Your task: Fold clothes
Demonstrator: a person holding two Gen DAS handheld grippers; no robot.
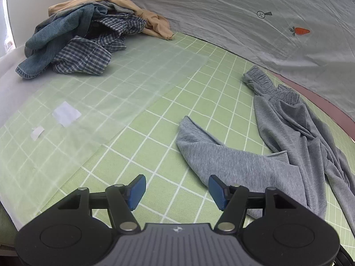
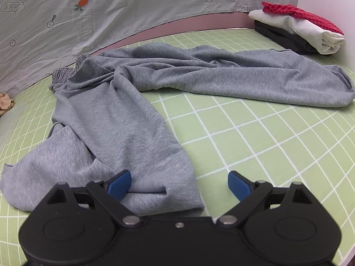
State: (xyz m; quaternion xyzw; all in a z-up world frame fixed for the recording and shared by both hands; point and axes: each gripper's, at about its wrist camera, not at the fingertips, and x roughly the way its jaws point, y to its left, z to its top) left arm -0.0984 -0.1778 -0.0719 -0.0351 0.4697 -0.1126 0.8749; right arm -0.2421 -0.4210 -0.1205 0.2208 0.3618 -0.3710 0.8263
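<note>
A folded stack (image 2: 297,30) lay at the upper right of the right view, and an unfolded pile (image 1: 84,37) waited at the upper left of the left view. The grey pants (image 2: 137,102) were spread on the green mat (image 2: 277,137), not yet folded. The left gripper (image 1: 177,191) and the right gripper (image 2: 179,185) hovered low, both wide open and holding nothing; the right one was over a leg end.

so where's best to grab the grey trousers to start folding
Take the grey trousers at the near leg's hem, coming from the near edge with the right gripper. That leg lies flat with its free end between the open jaws; the gathered waistband lies far off.
</note>
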